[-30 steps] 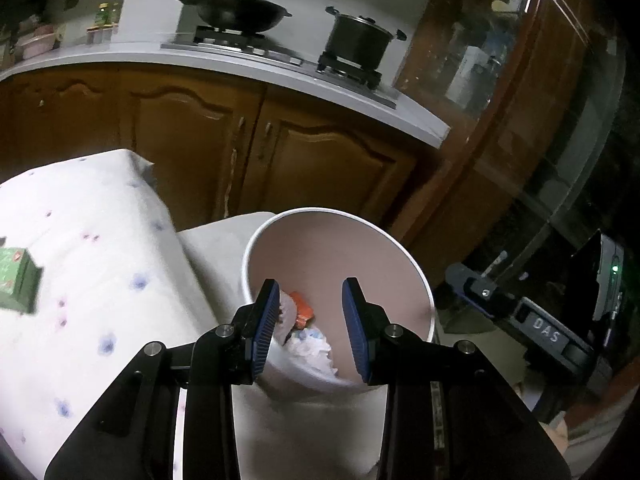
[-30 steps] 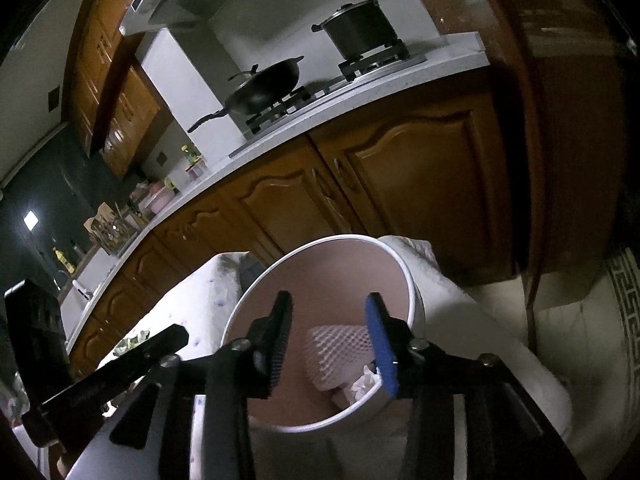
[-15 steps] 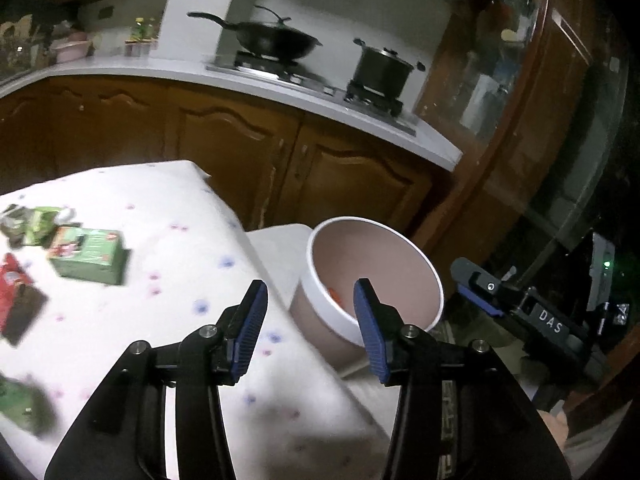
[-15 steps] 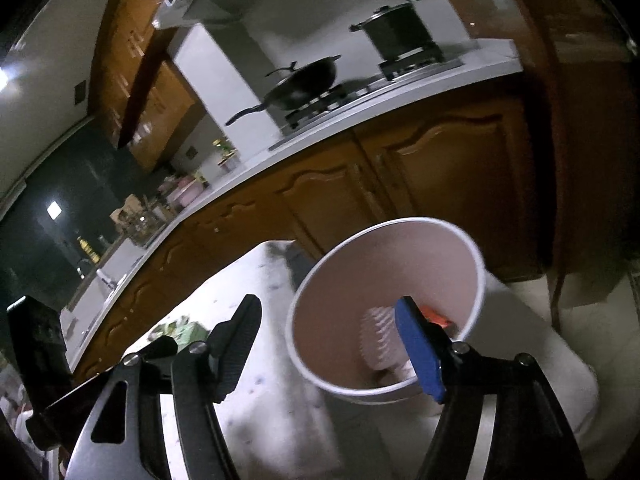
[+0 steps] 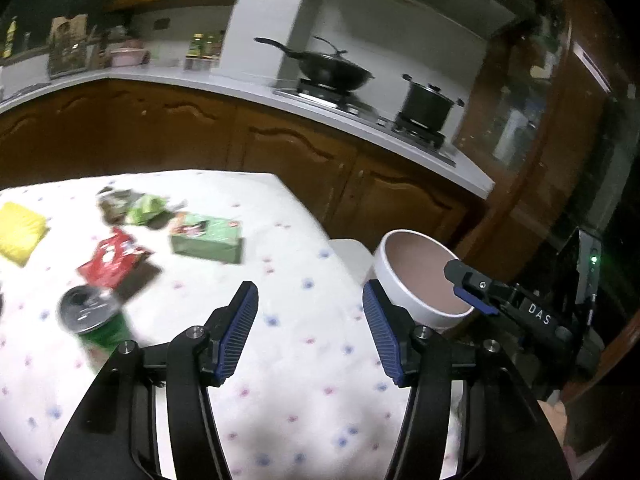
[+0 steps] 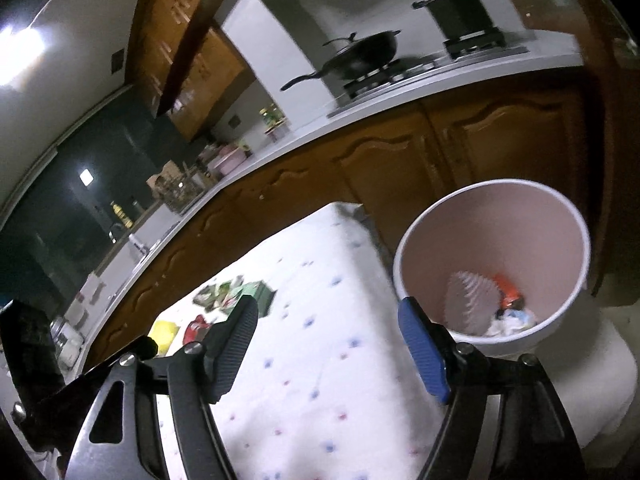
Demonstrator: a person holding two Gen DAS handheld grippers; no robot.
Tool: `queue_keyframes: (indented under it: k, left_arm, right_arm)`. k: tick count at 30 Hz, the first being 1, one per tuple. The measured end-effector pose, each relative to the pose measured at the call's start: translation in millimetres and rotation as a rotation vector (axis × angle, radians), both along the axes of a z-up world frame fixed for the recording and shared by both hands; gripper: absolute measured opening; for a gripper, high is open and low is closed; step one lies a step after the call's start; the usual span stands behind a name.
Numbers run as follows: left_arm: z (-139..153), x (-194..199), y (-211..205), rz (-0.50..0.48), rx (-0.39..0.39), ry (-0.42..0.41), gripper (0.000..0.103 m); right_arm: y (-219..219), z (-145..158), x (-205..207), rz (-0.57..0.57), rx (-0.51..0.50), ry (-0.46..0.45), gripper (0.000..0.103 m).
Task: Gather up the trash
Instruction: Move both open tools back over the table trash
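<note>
A white bin [image 6: 492, 264] with a pink inside stands on a stool at the table's right end; it holds white foam netting [image 6: 468, 300], an orange wrapper and tissue. It also shows in the left wrist view [image 5: 420, 280]. On the dotted tablecloth [image 5: 300, 360] lie a green carton [image 5: 208, 240], a red packet [image 5: 112, 260], a green can [image 5: 96, 316], a yellow packet [image 5: 18, 232] and green wrappers [image 5: 136, 208]. My left gripper [image 5: 310, 332] is open and empty above the cloth. My right gripper [image 6: 328, 352] is open and empty, left of the bin.
Wooden cabinets and a white counter [image 5: 280, 92] run behind the table, with a wok [image 5: 332, 68] and a black pot [image 5: 428, 100] on the hob. A glass-fronted cupboard [image 5: 540, 100] stands at the right. The right gripper's body [image 5: 520, 308] shows beside the bin.
Both grippers have drawn back from over the bin and swung left toward the table. Both have opened wider. The trash on the cloth has come into view.
</note>
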State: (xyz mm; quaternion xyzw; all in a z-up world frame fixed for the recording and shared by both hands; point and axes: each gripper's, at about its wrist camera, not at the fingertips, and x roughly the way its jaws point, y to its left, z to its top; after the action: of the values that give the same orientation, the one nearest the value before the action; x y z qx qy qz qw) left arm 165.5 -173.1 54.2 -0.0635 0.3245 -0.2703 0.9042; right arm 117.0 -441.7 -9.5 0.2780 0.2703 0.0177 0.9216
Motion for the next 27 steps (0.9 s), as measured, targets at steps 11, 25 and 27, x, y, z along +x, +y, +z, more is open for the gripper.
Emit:
queue_keyframes:
  k: [11,25,27]
  left_arm:
    - [-9.5,-19.9,85.5,0.151,0.025,-0.005,0.068]
    - [-44.9,-8.2,132.1,0.24,0.03,0.088,0.08]
    - [-48.1,-4.4,129.6,0.236,0.032,0.096,0.083]
  right_arm:
    - [49.8,-0.4,17.3,0.105,-0.024,0.009,0.075]
    - [105.0,-3.8,45.0,0.235,-0.089,0.03,0.075]
    - [112.3,-4.8,48.8,0.257,-0.102,0.036,0.075]
